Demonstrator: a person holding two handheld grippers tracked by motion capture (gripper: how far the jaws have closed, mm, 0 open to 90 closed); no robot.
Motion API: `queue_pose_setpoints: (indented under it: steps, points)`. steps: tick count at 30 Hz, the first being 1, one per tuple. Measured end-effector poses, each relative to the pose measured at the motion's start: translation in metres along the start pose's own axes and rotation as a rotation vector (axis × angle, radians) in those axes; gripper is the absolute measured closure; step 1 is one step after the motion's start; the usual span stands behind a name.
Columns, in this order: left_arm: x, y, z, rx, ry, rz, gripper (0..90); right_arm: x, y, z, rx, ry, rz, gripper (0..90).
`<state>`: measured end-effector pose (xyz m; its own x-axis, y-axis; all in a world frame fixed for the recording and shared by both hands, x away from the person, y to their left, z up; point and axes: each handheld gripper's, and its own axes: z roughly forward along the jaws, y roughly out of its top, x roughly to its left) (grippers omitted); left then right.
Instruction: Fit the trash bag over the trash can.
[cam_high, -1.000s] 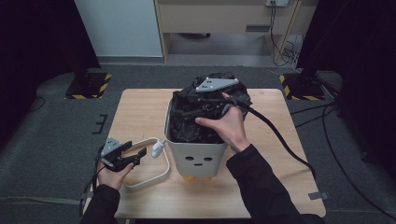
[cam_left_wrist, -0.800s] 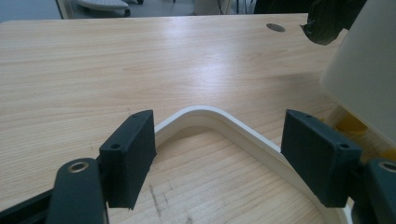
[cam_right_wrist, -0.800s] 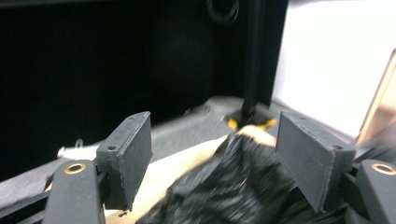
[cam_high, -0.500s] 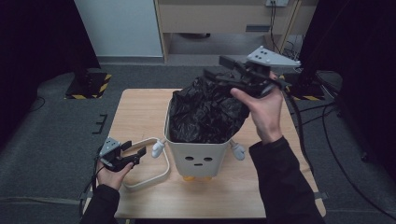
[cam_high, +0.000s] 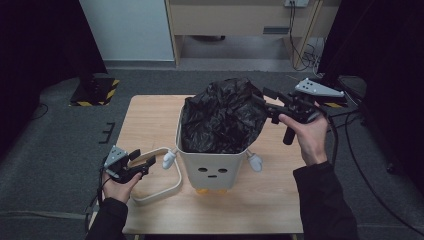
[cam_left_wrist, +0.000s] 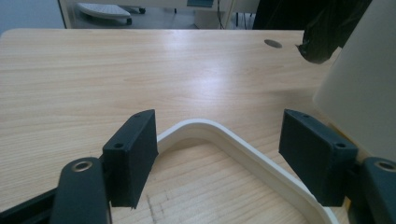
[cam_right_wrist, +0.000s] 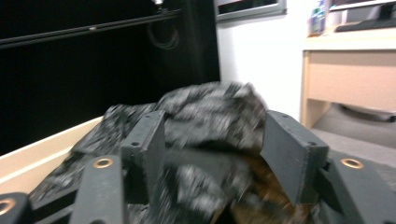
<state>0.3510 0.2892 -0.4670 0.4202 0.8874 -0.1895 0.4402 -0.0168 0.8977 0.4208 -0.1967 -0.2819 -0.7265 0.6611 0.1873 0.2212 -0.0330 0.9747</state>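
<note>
High view: a cream bin (cam_high: 212, 167) with a drawn face is seen at the middle of the bench (cam_high: 150, 112), and a black bin bag (cam_high: 222, 120) is bunched up inside it and above its rim. The right claw (cam_high: 265, 100) is held at 3 o'clock of the bag, level with its top. Its jaws have just been closing; bag plastic is seen between them in the right gripper view, but a firm grip cannot be told. The left claw (cam_high: 149, 161) is kept at 8 o'clock of the bin, its jaws apart around a cream loop handle (cam_left_wrist: 219, 135) lying on the bench, not pressing it.
</note>
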Motion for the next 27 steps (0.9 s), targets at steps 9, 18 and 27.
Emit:
queue_pose_setpoints:
  steps: [9,18,27]
  points:
    - [0.001,0.017,-0.016,-0.102,0.014,-0.038,33.2,0.005,-0.021,0.002,0.046,0.113,0.018,79.1]
    - [-0.004,0.046,-0.035,-0.201,0.006,-0.037,37.8,0.013,-0.015,-0.007,-0.086,0.138,-0.064,89.5]
    - [-0.032,0.089,-0.055,-0.289,-0.069,-0.010,39.8,0.052,-0.020,-0.011,-0.090,0.303,-0.153,89.4]
